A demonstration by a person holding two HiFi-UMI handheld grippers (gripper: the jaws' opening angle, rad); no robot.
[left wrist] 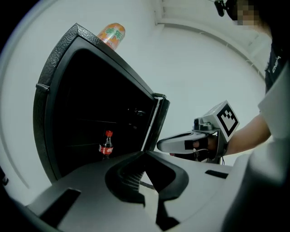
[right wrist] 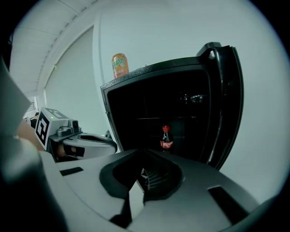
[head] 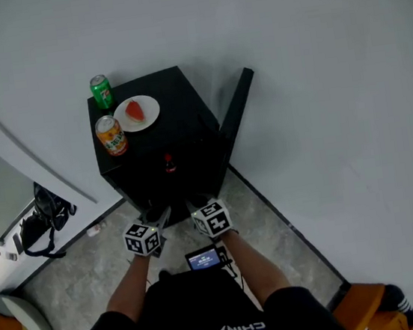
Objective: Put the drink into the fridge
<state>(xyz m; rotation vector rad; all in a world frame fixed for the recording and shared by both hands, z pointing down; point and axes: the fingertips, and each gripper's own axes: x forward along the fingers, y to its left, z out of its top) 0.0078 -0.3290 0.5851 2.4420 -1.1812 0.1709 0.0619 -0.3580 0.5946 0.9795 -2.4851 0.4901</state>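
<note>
A small black fridge [head: 186, 125] stands open, its door [head: 236, 111] swung out to the right. Inside, a red-capped cola bottle [head: 168, 163] stands upright on a shelf; it also shows as the bottle [left wrist: 107, 146] in the left gripper view and the bottle [right wrist: 166, 139] in the right gripper view. My left gripper [head: 161, 221] and right gripper [head: 194, 204] hover side by side just in front of the opening, apart from the bottle. Both are shut with nothing between the jaws, as the left gripper [left wrist: 145, 153] and right gripper [right wrist: 144, 152] show in their own views.
On the fridge top stand a green can [head: 101, 91], an orange can [head: 110, 135] and a white plate [head: 149, 115] with a watermelon slice [head: 134, 111]. A black bag [head: 44, 219] lies on the floor at left. White walls close in behind and at right.
</note>
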